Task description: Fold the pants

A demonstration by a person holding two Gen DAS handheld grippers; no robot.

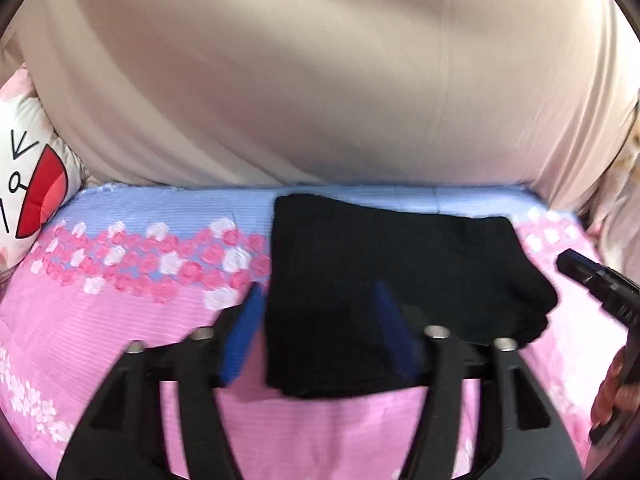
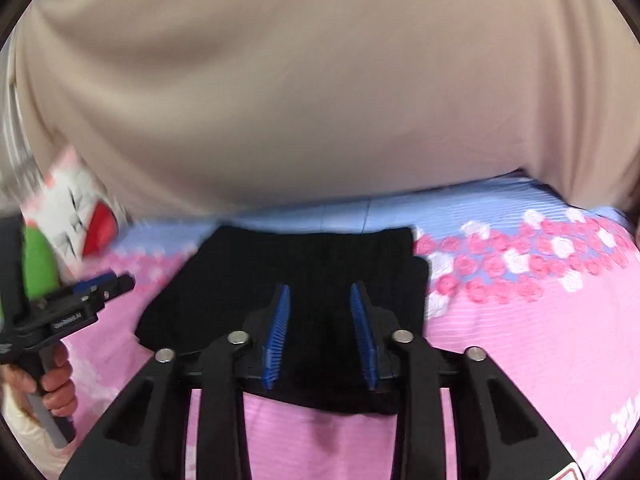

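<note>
Folded black pants (image 1: 384,288) lie on the floral bedsheet (image 1: 120,320), near its blue band. Left gripper (image 1: 316,332) and right gripper (image 2: 320,332) hover spread, empty; snagging an edge could undo folds.

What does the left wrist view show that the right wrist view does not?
Only the left wrist view shows the open left gripper from behind, one pad past the cloth's edge. Only the right wrist view shows the open right gripper from behind and a green handle. Both show the folded black pants, the pink floral bedsheet, the beige curtain and the white cartoon pillow.
</note>
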